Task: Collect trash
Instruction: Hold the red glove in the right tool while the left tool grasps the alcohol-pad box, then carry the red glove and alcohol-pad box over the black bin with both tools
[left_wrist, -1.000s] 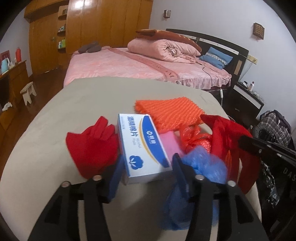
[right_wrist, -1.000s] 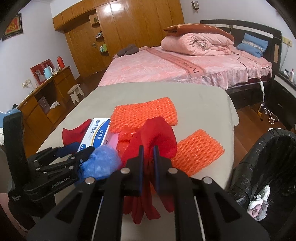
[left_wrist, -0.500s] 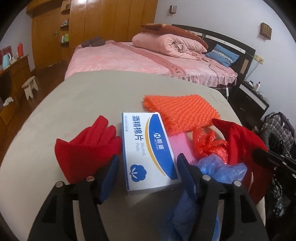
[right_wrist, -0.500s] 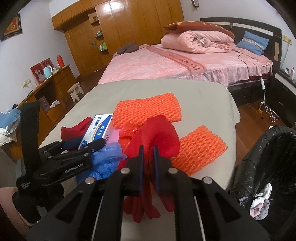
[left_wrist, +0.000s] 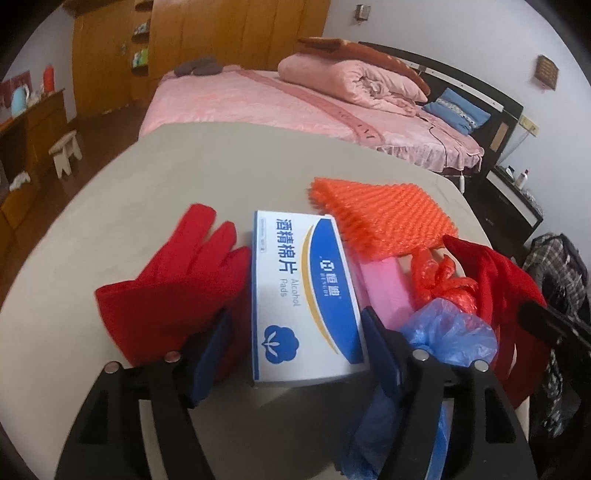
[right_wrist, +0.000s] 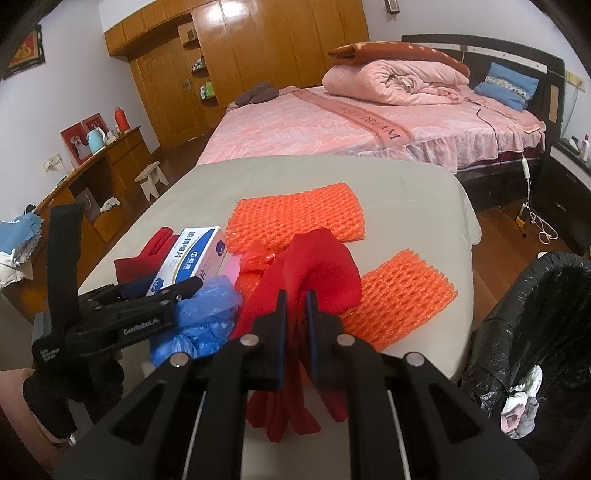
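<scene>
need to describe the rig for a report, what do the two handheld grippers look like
Both grippers are matte black plastic frames with cut-out openings, silver round bolts at the joints and dark blue pads lining the jaws. The left gripper carries white lettering along its side and an upright black bar at its rear. The right gripper shows no markings. No cables or sleeves show.

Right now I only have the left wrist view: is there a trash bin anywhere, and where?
Observer: Yes. A black bag-lined trash bin stands on the floor by the right edge of the beige table, with crumpled waste inside.
Operator: Is the right gripper holding anything?
Observer: The right gripper has its jaws shut on the red fabric glove, which hangs below them.
Operator: Anything on the table I'm missing?
Observer: A second orange foam mesh sleeve lies near the bin-side edge.
</scene>
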